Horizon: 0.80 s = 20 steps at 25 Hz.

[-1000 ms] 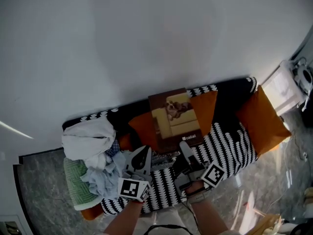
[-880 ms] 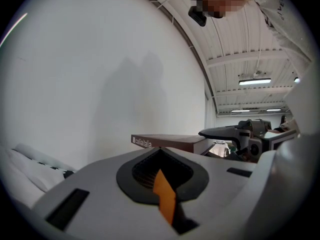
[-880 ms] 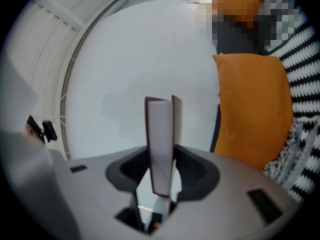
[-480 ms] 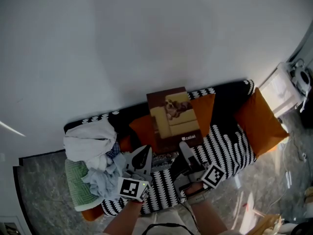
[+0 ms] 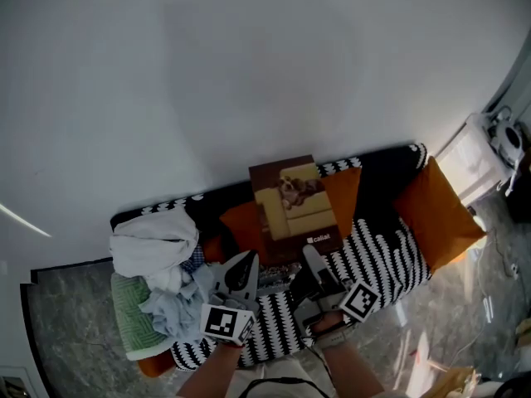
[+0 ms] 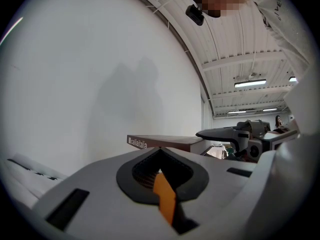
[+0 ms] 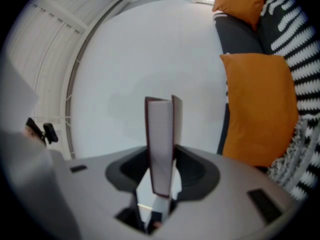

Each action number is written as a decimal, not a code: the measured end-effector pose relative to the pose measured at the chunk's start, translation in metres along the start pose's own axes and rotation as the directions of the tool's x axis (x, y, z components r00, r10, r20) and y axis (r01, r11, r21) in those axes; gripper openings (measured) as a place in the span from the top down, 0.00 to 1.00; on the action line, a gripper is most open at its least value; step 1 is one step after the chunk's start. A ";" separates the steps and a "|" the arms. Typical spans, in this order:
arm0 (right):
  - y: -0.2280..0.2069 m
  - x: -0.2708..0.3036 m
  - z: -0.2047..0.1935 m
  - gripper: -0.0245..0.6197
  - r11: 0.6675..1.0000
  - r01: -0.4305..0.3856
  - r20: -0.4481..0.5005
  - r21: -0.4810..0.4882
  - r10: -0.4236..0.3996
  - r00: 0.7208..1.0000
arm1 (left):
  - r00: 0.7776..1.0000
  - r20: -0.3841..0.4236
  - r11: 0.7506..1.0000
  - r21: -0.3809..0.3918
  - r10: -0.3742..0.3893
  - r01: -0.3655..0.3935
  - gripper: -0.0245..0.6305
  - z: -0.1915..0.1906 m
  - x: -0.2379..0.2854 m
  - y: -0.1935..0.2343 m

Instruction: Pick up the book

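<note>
The right claw (image 7: pixel 161 176) is clamped on the near edge of the book (image 5: pixel 297 205) and holds it clear above the black-and-white sofa (image 5: pixel 386 255). The left claw (image 5: pixel 243 264) sits just left of it, its jaws together with nothing between them. Beneath the book's far end lie orange cushions (image 5: pixel 344 191). A laundry heap (image 5: pixel 158 259) crowds the sofa's left end, near the left claw.

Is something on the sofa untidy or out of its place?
Yes. A loose heap of crumpled clothes covers the left end of the sofa in the head view; white, blue and green pieces lie jumbled, unfolded.
</note>
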State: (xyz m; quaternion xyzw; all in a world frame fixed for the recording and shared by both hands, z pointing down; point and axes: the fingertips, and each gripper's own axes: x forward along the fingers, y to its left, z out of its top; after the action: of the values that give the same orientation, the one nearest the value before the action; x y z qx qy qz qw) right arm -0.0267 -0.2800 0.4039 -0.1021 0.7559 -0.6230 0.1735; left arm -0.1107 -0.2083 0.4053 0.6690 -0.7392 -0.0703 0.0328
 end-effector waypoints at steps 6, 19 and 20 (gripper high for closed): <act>0.004 -0.001 0.000 0.69 1.000 -0.004 0.003 -0.005 0.004 1.000 | 1.000 0.001 1.000 -0.006 0.005 -0.005 0.93 0.001 -0.005 -0.001; 0.014 -0.003 -0.002 0.69 1.000 -0.019 0.007 -0.010 0.019 1.000 | 1.000 0.006 1.000 -0.010 0.014 -0.014 0.93 0.005 -0.011 -0.002; 0.014 -0.003 -0.002 0.69 1.000 -0.017 0.008 -0.007 0.017 1.000 | 1.000 0.005 1.000 -0.008 0.015 -0.015 0.93 0.006 -0.011 -0.002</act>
State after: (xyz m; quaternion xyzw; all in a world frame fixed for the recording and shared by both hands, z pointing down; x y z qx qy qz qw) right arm -0.0241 -0.2744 0.3907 -0.0986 0.7583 -0.6184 0.1813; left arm -0.1087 -0.1969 0.4000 0.6632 -0.7439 -0.0748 0.0342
